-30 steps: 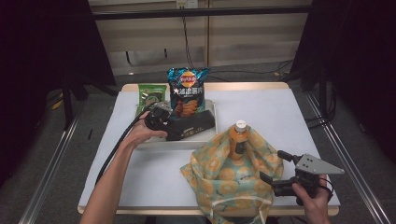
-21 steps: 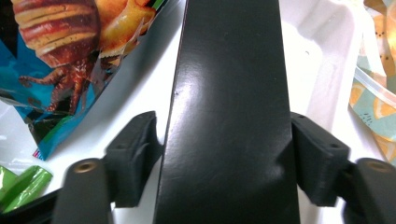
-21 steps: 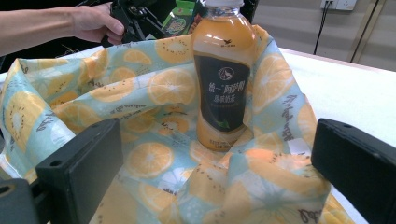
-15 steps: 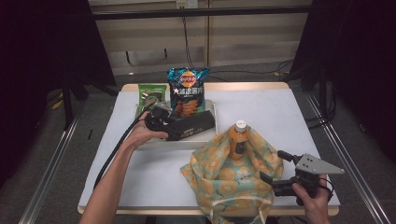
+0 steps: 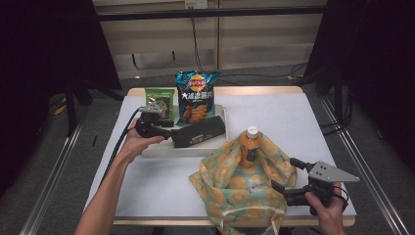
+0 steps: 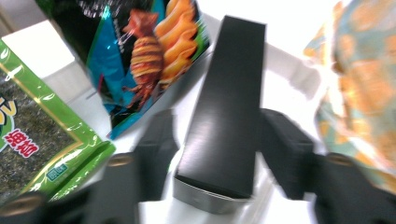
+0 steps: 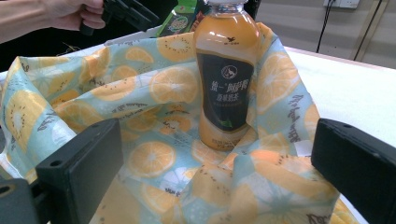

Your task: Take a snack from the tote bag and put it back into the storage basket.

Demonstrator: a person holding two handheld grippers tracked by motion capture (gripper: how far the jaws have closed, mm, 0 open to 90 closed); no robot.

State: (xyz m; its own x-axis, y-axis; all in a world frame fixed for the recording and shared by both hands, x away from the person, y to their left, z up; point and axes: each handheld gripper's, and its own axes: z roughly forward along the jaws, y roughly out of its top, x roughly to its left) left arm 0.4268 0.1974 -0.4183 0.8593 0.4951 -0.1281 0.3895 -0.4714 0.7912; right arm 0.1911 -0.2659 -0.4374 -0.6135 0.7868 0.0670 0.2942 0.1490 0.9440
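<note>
Your left gripper (image 6: 219, 154) has just been closing on the long black box (image 6: 229, 107), jaws hugging both sides, its end lifted over the white tray (image 5: 151, 150). Your right gripper (image 7: 219, 163) sits wide open, empty, facing the orange juice bottle (image 7: 226, 70) in the fruit-print bag (image 7: 154, 121).

Place: a recording lab or test room, not a home.
Table: one white-topped table (image 5: 318, 122) with a wooden edge, standing alone on grey floor.
Surround: black curtains (image 5: 44, 58) hang left and right, closing the spot in.
Far wall: pale panels with a wall socket (image 5: 192, 4), a dark bar across, cables (image 5: 274, 76) trailing along the floor.
Props: shop snacks staged on a white tray (image 5: 181, 151).
</note>
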